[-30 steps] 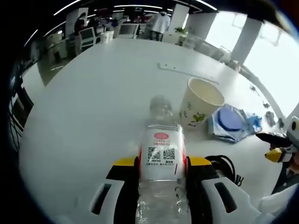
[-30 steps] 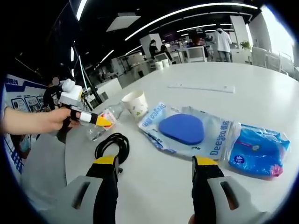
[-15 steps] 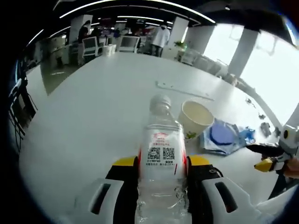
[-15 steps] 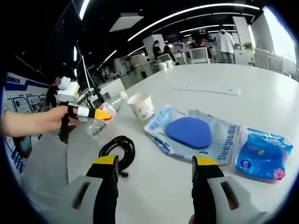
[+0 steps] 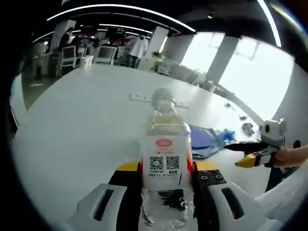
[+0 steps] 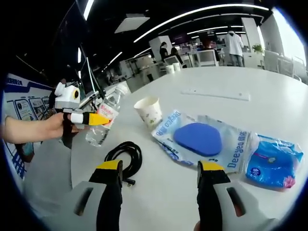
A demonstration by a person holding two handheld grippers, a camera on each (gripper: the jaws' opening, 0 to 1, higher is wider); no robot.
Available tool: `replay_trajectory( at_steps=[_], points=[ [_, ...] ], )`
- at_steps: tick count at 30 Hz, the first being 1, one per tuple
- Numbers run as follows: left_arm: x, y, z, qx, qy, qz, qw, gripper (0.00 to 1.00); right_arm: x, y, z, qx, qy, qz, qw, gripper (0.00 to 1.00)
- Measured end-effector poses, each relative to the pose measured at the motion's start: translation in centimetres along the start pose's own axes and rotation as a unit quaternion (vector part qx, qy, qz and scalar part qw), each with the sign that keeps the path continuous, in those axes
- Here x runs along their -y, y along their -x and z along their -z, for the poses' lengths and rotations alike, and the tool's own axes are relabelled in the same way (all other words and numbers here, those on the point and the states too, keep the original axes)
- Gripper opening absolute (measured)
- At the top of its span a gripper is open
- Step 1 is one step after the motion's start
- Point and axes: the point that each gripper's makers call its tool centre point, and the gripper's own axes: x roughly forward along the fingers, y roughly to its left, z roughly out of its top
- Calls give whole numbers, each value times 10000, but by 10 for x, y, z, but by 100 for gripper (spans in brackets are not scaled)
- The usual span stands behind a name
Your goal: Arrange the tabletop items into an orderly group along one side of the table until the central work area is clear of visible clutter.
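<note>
Sorting at an early stage: one item lifted, four left on the white bench [image 6: 269, 86].
Clear plastic water bottle [image 5: 165, 159] is clamped in left tongs [image 5: 165, 179]; right tongs [image 6: 160, 169] are parted, empty; paper cup [image 6: 149, 110], black cable [image 6: 126, 155], blue-pad packet [image 6: 199, 139] and blue wipes pack [image 6: 274, 161] remain ungrouped.

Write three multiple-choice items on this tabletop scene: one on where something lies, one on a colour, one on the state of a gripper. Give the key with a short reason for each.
1. Where does the black cable lie on the table?
A. beside the paper cup, on the side toward the right gripper
B. on top of the blue packet
C. inside the paper cup

2. What colour is the pad inside the clear Deeyeo package?
A. red
B. blue
C. green

3. What is the state of the left gripper?
A. open and empty
B. shut on the cable
C. shut on the water bottle

Key: 1 A, the coil rests on bare table in front of the cup. 2 B, the rounded pad shows blue through the wrapper. 3 C, both jaws press the bottle's labelled body, held clear of the table.
</note>
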Motion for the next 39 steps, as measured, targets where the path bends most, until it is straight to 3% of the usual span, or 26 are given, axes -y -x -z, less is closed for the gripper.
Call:
replay_trajectory(
  at_steps=[6, 10, 19, 31, 35, 39],
  points=[
    [21, 3, -10, 181, -154, 445, 9987, 36, -12, -3, -14, 185, -110, -209, 9995, 60],
    [42, 6, -16, 345, -135, 1020, 9941, 36, -18, -6, -27, 369, -224, -387, 9983, 60],
    [67, 10, -5, 214, -264, 1547, 9874, 36, -46, -10, -58, 738, -402, -1000, 9914, 59],
    [83, 15, 1, 99, -449, 1901, 9807, 36, -72, -18, -75, 892, -416, -1455, 9844, 57],
    [87, 16, 1, 94, -429, 2023, 9783, 36, -82, -17, -77, 883, -235, -1647, 9821, 57],
    [96, 20, 2, 101, -463, 2220, 9739, 36, -95, -14, -84, 1006, -318, -1958, 9750, 57]
  ],
)
